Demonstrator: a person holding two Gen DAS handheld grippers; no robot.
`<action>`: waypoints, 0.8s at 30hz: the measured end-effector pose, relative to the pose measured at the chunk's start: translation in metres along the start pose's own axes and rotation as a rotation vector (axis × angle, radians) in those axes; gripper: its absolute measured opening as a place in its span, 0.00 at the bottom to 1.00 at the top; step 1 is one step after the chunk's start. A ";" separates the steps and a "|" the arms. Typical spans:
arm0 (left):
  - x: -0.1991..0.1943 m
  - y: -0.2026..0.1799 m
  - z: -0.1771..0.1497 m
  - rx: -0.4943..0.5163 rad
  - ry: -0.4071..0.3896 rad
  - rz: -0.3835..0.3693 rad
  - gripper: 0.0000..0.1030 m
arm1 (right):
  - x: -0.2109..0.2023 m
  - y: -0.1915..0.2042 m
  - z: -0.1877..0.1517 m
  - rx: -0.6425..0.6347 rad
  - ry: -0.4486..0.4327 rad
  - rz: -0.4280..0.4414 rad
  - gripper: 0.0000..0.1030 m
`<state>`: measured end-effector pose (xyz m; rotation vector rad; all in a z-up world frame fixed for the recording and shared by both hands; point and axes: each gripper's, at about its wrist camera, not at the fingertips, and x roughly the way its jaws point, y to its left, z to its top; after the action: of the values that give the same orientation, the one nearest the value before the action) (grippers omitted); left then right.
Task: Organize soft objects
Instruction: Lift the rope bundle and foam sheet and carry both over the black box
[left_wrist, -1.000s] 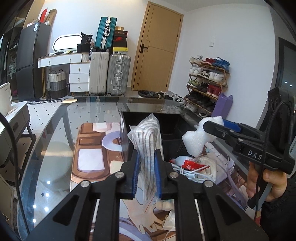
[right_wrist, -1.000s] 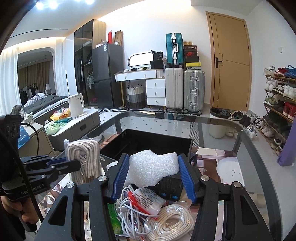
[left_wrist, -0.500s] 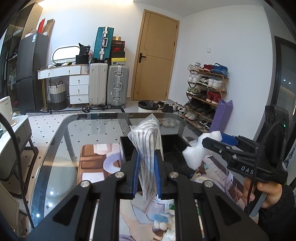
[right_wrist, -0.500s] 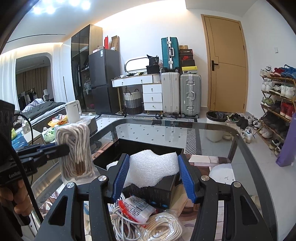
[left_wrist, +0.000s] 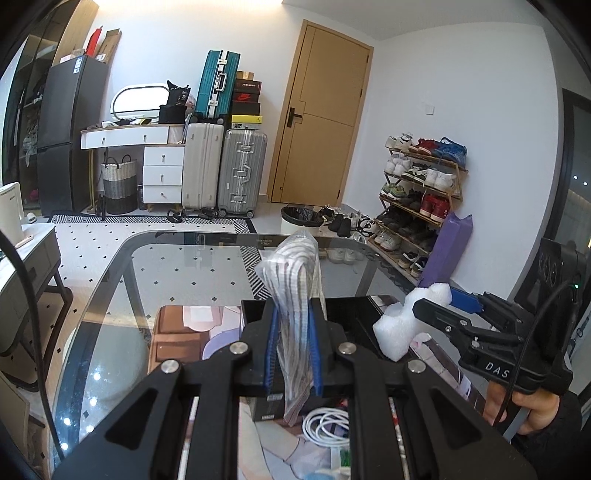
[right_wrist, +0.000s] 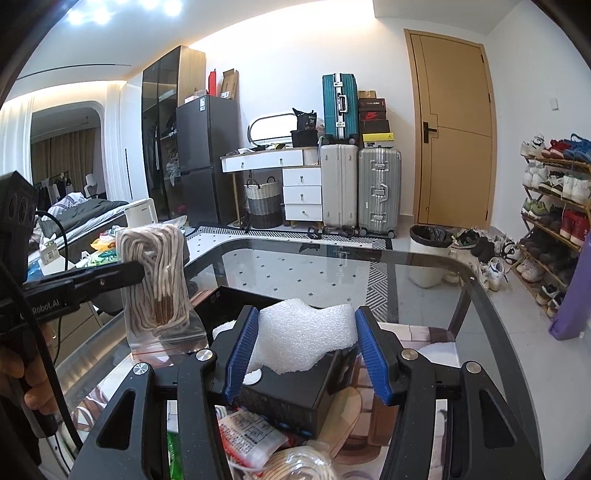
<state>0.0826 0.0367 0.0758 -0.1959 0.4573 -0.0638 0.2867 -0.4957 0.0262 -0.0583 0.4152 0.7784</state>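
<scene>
You have a soft thing in each gripper right now. Your left gripper (left_wrist: 293, 349) is squeezed tight on the clear bag of rope (left_wrist: 295, 295), and the bag sticks up between the blue pads. Your right gripper (right_wrist: 308, 349) is partly open and presses on both sides of the white foam piece (right_wrist: 304, 338). Both things are up in the air, above the black box (left_wrist: 354, 317) on the glass tabletop (left_wrist: 166, 266).

So the picking-up part looks done for these two. The putting-away part is not done yet. From the left camera the black box looks open on top, and you cannot see much inside it. I think the rope bag and the foam piece go in there next, but that is only my guess.

More soft stuff waits on the tabletop close to you: a coil of white cable (left_wrist: 325, 428), a white packet with red print (right_wrist: 251, 439), and another bundle of white rope (right_wrist: 306, 465) at the bottom of the right camera's view. So you are partway through, with a few things left to sort.
</scene>
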 end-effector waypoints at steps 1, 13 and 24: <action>0.002 0.001 0.001 -0.002 0.000 0.000 0.13 | 0.003 0.000 0.000 -0.002 0.004 0.001 0.53; 0.044 -0.007 0.003 0.004 0.045 -0.002 0.13 | 0.034 0.000 0.008 -0.029 0.058 0.026 0.53; 0.070 -0.013 -0.011 0.028 0.116 -0.002 0.13 | 0.058 0.002 0.002 -0.079 0.108 0.041 0.53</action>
<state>0.1398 0.0146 0.0382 -0.1656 0.5713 -0.0834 0.3232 -0.4549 0.0063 -0.1660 0.4890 0.8345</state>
